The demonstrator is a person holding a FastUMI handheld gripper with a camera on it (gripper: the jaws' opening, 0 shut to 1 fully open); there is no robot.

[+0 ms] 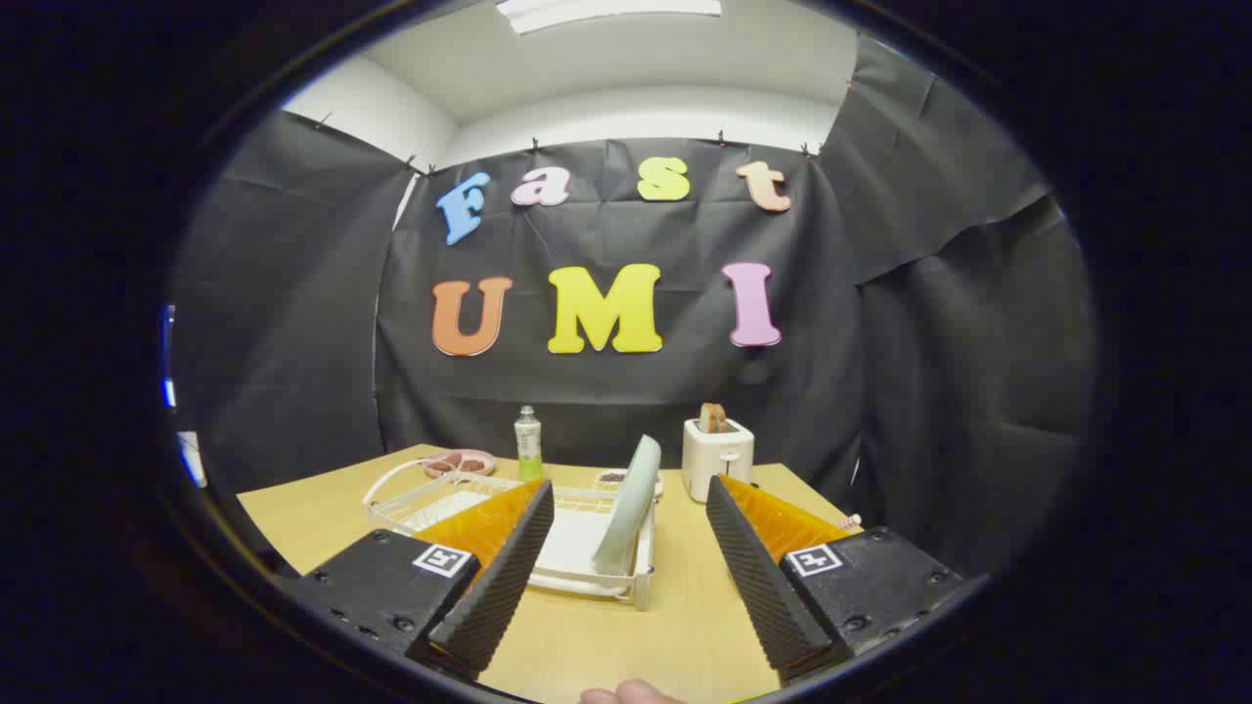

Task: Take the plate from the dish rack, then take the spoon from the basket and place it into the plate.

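A pale green plate (628,506) stands on edge in the white dish rack (577,559) on the wooden table (626,636). My gripper (631,499) is open, its two fingers spread wide with nothing between them. The plate and the rack's near right end lie just ahead, between the fingers. The left finger (509,557) covers part of the rack. A white wire basket (416,494) sits at the rack's left, partly behind the left finger; what lies in it I cannot make out.
A white toaster (717,455) with bread in it stands beyond the right finger. A green bottle (528,445) and a pink plate (460,462) of food sit at the table's back. A small bowl (616,479) is behind the rack. A fingertip (631,694) shows at the near edge.
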